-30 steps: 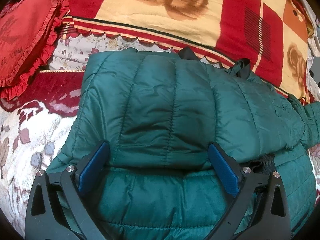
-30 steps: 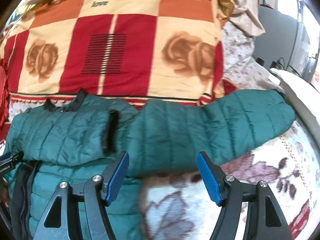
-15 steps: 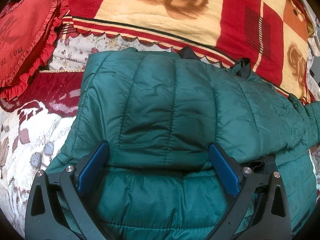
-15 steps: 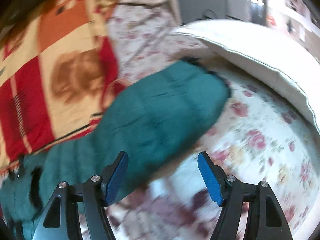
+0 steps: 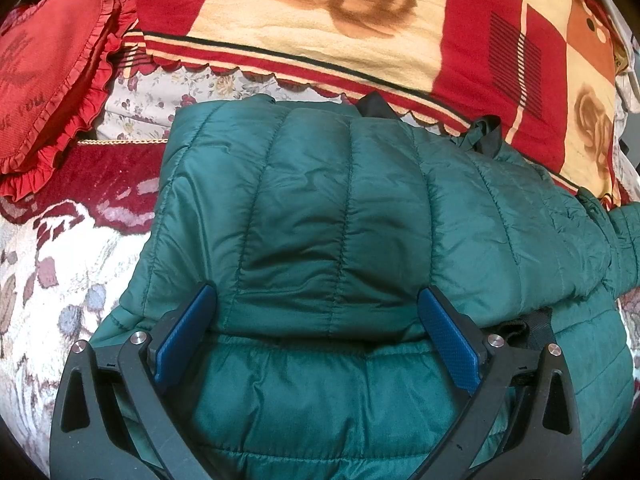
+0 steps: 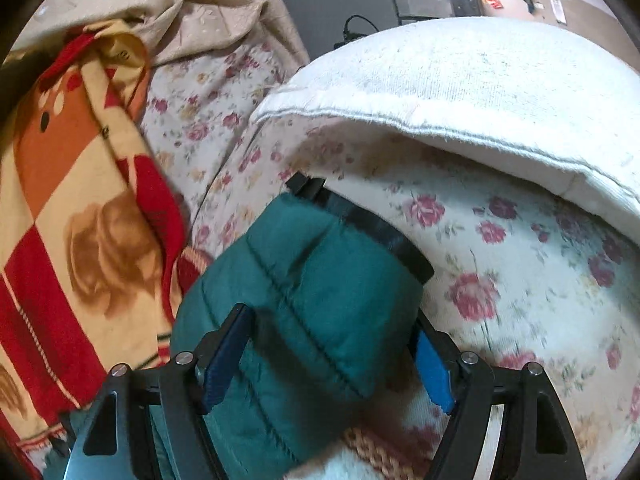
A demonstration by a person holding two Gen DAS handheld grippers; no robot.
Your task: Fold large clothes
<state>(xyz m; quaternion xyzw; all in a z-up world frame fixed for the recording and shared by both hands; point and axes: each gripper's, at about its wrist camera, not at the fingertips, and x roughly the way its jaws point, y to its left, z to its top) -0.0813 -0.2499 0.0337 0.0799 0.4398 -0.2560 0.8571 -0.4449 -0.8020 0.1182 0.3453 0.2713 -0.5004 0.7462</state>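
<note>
A dark green quilted puffer jacket lies on a floral bedspread, its left sleeve folded across the body. My left gripper is open, its blue pads astride the folded sleeve's lower edge, resting on the jacket. In the right wrist view the jacket's other sleeve stretches out, ending in a black cuff. My right gripper is open with the sleeve end lying between its two blue pads.
A red and cream rose-patterned blanket lies behind the jacket. A red frilled heart cushion sits at far left. A white pillow lies beyond the cuff, with a beige cloth behind.
My right gripper swung right along the outstretched sleeve and now straddles it near the cuff. The left gripper and the folded sleeve have not moved.
</note>
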